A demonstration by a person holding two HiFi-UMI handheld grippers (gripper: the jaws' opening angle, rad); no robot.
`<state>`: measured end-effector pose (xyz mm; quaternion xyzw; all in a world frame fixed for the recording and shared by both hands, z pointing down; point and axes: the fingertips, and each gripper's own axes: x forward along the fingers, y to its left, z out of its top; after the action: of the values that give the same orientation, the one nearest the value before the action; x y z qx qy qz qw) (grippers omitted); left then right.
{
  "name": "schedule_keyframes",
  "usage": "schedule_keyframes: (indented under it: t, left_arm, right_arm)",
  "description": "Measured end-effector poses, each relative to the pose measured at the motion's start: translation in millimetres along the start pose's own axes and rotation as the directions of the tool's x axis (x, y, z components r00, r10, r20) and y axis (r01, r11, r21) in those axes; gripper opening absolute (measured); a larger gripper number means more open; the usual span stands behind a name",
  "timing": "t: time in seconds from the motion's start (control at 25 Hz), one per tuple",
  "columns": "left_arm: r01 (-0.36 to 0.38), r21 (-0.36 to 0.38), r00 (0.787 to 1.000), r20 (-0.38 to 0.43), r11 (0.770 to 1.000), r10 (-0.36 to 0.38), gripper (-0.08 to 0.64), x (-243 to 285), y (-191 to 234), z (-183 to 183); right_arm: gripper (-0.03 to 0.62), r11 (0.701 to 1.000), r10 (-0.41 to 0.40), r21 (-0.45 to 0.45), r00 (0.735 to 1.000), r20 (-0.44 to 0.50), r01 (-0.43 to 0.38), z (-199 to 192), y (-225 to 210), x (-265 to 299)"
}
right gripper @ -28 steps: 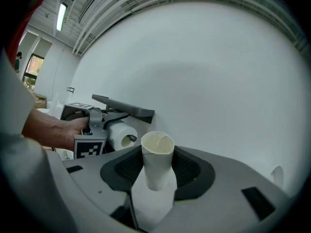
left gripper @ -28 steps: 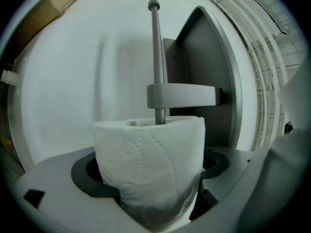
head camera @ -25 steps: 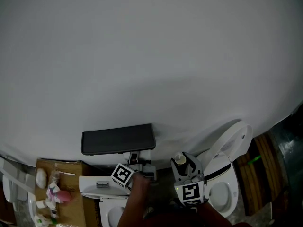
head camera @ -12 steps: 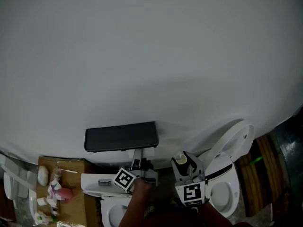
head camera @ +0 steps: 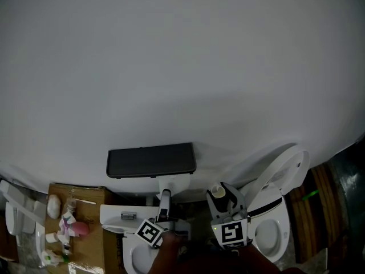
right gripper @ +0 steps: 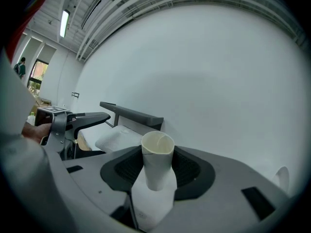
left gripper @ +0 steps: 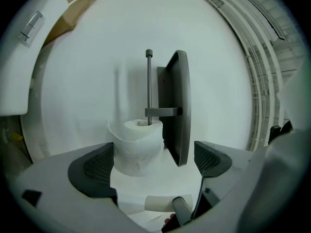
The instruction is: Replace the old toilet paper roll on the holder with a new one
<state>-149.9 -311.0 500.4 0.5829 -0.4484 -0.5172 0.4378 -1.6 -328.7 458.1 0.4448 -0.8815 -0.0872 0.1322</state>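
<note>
Two grippers: right gripper (right gripper: 158, 171) clamps cardboard tube (right gripper: 156, 161), long axis upright, open end up; left gripper (left gripper: 154, 155) jaws apart, empty, paper roll (left gripper: 137, 147) just ahead.

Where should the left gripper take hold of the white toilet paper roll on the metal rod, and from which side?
Take the white toilet paper roll across its curved wall, probably, coming from the front. The metal rod fills its core, and the dark flat shelf sits close on one side, so mind that jaw.
</note>
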Motion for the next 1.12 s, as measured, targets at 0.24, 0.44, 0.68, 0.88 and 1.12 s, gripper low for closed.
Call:
schedule_keyframes:
  t: [0.24, 0.44, 0.68, 0.88, 1.12]
  left_arm:
    - [-0.008, 0.049, 0.999, 0.032, 0.999, 0.007, 0.520, -19.0, -9.4, 5.0]
    - [-0.037, 0.113, 0.995, 0.100, 0.993, 0.025, 0.318, -35.3, -17.9, 17.2]
    - [-0.114, 0.169, 0.991, 0.093, 0.979, 0.099, 0.020, -40.1, -12.3, 17.0]
    - [-0.092, 0.273, 0.995, 0.063, 0.958, 0.078, 0.018, -41.2, -21.7, 13.9]
    - [-0.089, 0.675, 0.995, 0.021, 0.732, 0.102, 0.018, -38.0, -57.9, 4.5]
  right_arm:
    - [0.189, 1.000, 0.012, 0.020, 1.000, 0.000, -0.012, 1.5, 5.5, -1.3]
    - [0.189, 0.999, 0.031, 0.031, 1.000, 0.001, -0.031, 1.7, 10.8, 2.0]
    - [0.189, 0.999, 0.037, 0.013, 0.999, 0.018, -0.038, 7.9, 12.4, 3.1]
    - [0.189, 0.998, 0.047, 0.027, 0.999, 0.019, -0.048, 7.7, 12.7, 4.3]
    - [0.189, 0.996, 0.063, 0.065, 0.998, 0.024, -0.065, 7.7, 15.8, 3.3]
